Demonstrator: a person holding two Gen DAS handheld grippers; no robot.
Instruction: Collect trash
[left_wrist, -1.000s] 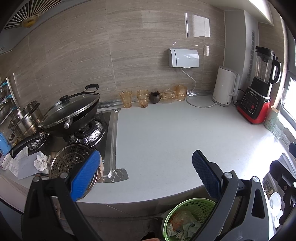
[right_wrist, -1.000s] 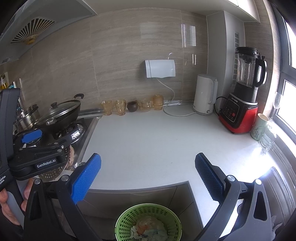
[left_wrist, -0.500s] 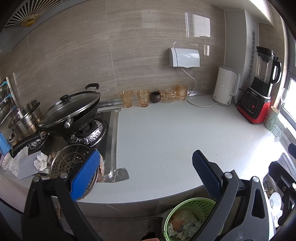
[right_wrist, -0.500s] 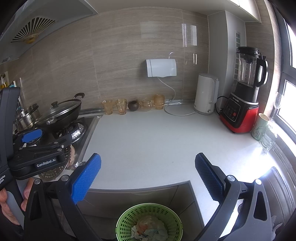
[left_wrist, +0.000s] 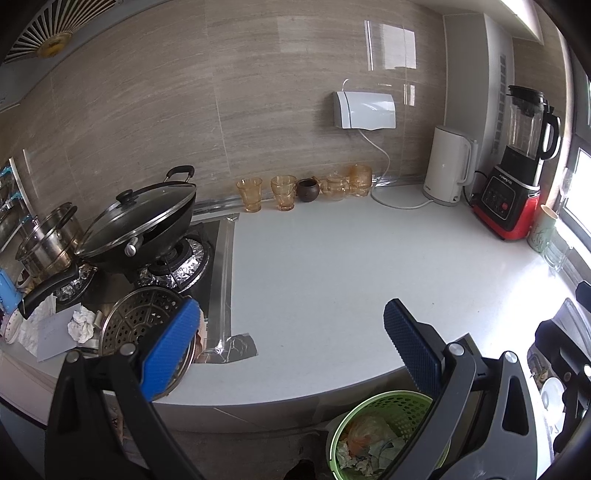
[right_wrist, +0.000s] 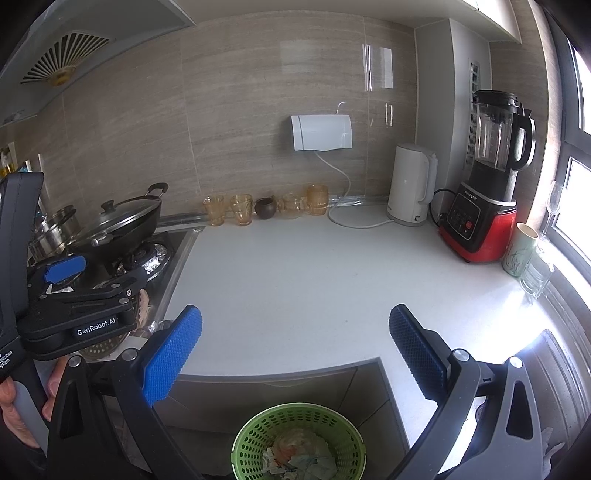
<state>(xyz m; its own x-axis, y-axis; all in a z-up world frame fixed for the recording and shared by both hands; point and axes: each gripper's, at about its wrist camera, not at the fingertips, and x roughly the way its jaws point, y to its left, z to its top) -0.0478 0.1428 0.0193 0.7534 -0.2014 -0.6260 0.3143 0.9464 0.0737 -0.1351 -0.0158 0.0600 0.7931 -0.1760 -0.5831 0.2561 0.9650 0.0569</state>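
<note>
From the left wrist camera: a white kitchen countertop (left_wrist: 332, 266) fills the middle, backed by a tan tiled wall. At its left end a black wok with a glass lid (left_wrist: 140, 225) sits on a foil-lined gas burner, with a steel pot (left_wrist: 50, 242) behind it and a round perforated steel steamer tray (left_wrist: 144, 325) in front. Beside the tray lies a crumpled white paper ball (left_wrist: 82, 325) on loose papers. Along the wall stand amber glass cups (left_wrist: 266, 192), a white electric kettle (left_wrist: 447, 170) and a red-based blender (left_wrist: 517, 184). The left gripper (left_wrist: 291, 343) hangs over the counter's front edge, its blue-padded fingers spread wide and holding nothing. Below the edge, a green plastic mesh basket (left_wrist: 380, 410) holds scraps of trash — it sits under the right-hand finger, partly hidden by it.

From the right wrist camera: the same countertop (right_wrist: 314, 280), kettle (right_wrist: 412, 184) and blender (right_wrist: 487, 192). The right gripper (right_wrist: 293, 343) also has its fingers spread and empty. The green basket (right_wrist: 299, 424) lies directly below the gap, on the floor in front of the counter. At left, the left gripper's black body is held by a hand (right_wrist: 14, 410) — it blocks part of the stove.
</note>
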